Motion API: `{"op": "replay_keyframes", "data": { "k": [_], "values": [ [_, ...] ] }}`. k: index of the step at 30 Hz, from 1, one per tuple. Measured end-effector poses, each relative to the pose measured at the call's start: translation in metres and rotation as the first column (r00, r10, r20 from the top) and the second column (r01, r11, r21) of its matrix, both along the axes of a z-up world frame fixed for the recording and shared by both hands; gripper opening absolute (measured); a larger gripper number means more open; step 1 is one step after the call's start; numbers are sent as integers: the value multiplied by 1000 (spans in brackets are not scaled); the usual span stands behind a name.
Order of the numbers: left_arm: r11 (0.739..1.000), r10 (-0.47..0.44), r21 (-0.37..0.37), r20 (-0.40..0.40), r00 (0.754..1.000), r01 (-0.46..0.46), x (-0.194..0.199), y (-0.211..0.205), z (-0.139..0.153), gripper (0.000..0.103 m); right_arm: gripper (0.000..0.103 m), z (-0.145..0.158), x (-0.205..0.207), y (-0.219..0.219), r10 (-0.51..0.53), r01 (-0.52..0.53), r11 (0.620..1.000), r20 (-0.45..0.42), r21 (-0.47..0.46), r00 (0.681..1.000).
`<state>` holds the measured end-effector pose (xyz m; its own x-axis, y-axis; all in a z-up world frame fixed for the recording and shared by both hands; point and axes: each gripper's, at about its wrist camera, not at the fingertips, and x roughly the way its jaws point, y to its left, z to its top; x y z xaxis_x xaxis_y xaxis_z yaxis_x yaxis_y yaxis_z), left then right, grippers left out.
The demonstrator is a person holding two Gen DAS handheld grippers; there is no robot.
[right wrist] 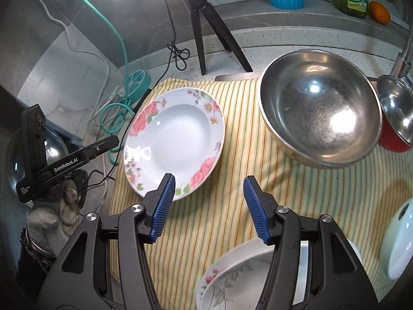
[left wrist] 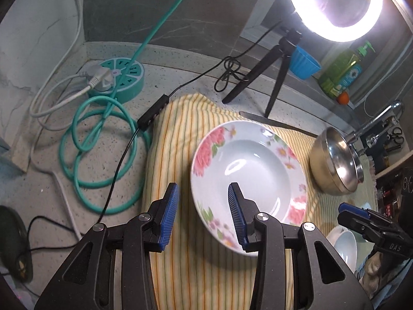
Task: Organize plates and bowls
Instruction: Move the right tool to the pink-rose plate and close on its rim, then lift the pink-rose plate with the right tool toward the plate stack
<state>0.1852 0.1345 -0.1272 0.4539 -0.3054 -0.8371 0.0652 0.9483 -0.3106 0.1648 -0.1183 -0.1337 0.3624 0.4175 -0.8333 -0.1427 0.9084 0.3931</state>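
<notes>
Two grippers, both spread wide, both empty. Floral soup plate (left wrist: 249, 170) flat on striped cloth (left wrist: 180, 134), just ahead of left gripper (left wrist: 204, 215), rim between its pads; ahead-left of right gripper (right wrist: 209, 208). Left nearer. Steel bowl (right wrist: 318, 106) beyond, right.

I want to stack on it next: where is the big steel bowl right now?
The big steel bowl sits on the striped cloth at upper right in the right wrist view, right of the floral plate, beside a red-sided bowl.

White bowl (right wrist: 398, 235) cut by right edge; lower plate (right wrist: 232, 279) part-hidden.
</notes>
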Motion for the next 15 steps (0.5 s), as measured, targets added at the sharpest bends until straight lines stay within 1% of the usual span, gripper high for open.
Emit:
{"op": "replay_keyframes", "data": {
  "k": [3, 5, 9, 11, 14, 15],
  "values": [
    [1000, -9, -2, -15, 1000, 9, 12, -3, -9, 38, 58, -10, 14, 4, -6, 6, 1000, -22, -5, 1000],
    [1000, -18, -2, -23, 1000, 18, 17, -6, -14, 38, 52, -17, 22, 6, -9, 9, 1000, -37, -8, 999],
    [1000, -24, -5, -48, 999, 24, 27, -7, -24, 38, 45, -31, 37, 11, -8, 7, 1000, -66, -10, 998],
    [1000, -23, 1, -54, 998, 23, 31, -7, -27, 37, 40, -35, 42, 13, -4, 3, 1000, -73, -14, 997],
    [1000, -27, 3, -59, 998, 27, 35, -7, -28, 35, 35, -41, 48, 15, 2, -4, 1000, -80, -18, 997],
    [1000, -31, 1, -61, 998, 31, 36, -8, -29, 33, 35, -44, 51, 16, 3, -5, 1000, -85, -21, 996]
  ]
}}
